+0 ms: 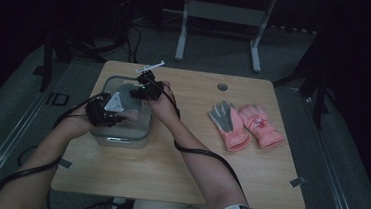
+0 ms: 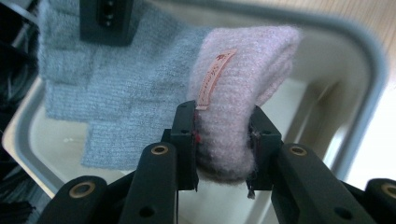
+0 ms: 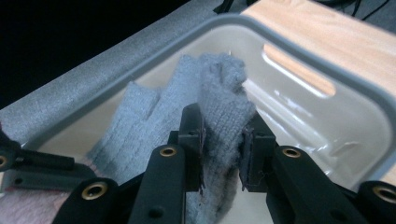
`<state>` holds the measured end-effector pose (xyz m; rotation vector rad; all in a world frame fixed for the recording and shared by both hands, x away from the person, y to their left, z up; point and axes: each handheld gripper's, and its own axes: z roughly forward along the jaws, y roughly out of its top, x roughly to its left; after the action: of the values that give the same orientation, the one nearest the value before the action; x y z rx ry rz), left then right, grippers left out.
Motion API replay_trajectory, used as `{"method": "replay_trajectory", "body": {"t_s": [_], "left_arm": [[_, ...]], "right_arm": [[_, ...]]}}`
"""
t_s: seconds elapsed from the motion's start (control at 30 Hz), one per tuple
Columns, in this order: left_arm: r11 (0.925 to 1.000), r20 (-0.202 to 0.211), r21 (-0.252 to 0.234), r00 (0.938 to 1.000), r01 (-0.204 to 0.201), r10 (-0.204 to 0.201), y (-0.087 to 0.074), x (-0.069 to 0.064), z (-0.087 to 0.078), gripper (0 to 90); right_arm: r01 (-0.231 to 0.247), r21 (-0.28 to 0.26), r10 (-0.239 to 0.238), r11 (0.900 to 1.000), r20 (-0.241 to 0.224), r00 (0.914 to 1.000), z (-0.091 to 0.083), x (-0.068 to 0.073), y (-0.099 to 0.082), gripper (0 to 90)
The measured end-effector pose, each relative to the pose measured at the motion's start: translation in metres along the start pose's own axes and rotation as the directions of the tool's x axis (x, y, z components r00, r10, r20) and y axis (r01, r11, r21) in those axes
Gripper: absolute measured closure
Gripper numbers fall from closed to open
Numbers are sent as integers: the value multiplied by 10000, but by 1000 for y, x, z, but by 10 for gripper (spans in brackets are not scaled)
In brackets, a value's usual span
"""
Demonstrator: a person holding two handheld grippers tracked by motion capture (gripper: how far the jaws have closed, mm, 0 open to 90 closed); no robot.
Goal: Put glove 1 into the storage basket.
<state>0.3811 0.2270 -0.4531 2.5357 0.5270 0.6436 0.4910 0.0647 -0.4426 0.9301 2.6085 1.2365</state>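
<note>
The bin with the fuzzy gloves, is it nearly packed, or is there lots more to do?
About halfway, it seems. In hand: the left gripper pinches a pink knit glove and the right gripper pinches a grey knit glove, both inside the bin. Nothing looks let go of yet. Left: a pair of pink ski gloves lies on the table beside the bin.

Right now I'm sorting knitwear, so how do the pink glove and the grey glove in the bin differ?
The pink glove is pink with a sewn label; the grey glove is grey and shows no label. The left gripper pinches the pink glove, the right gripper the grey glove. Both are knitted and over the bin.
</note>
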Motion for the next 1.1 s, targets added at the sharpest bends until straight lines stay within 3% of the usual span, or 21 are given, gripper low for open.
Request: {"method": "replay_trajectory", "body": {"t_s": [0.1, 0.23, 0.37, 0.5, 0.6, 0.73, 0.83, 0.93, 1.0, 1.1], "left_arm": [[9999, 108, 85, 9999, 97, -98, -2, 2, 3, 693], [9990, 465, 435, 9988, 119, -140, -8, 9, 21, 692], [9975, 783, 707, 9968, 75, -130, -9, 10, 32, 691], [9943, 812, 1069, 9967, -12, -75, -8, 10, 42, 687], [9923, 955, 1230, 9950, 156, -275, -6, 11, 48, 687], [9873, 1172, 1586, 9930, -44, -144, -3, 10, 56, 686], [9815, 1243, 1904, 9922, -198, -41, -2, 9, 61, 684], [9803, 1355, 1968, 9907, -155, -115, 0, 11, 62, 676], [9777, 1462, 2088, 9892, -236, -73, 0, 12, 63, 653], [9760, 1657, 2174, 9850, 108, -478, 0, 14, 64, 555]], "right_arm": [[-195, 112, 195, 9997, -56, 9998, 8, -4, -4, 739], [-367, 430, 362, 9984, 115, 9993, 25, -9, -9, 738], [-237, 711, 212, 9972, 366, 9991, 36, -11, -14, 731], [-201, 1027, 147, 9945, 530, 9985, 44, -12, -16, 714], [-107, 1157, 20, 9932, 750, 9972, 46, -11, -14, 703], [103, 1388, -229, 9903, 893, 9957, 48, -9, -13, 648], [-3, 1293, -130, 9916, 1015, 9947, 45, -11, -13, 613], [-178, 1144, 72, 9933, 924, 9957, 39, -16, -14, 599], [-167, 1134, 60, 9934, 940, 9956, 38, -17, -14, 596], [-161, 921, 92, 9956, 747, 9972, 26, -19, -15, 588]]}}
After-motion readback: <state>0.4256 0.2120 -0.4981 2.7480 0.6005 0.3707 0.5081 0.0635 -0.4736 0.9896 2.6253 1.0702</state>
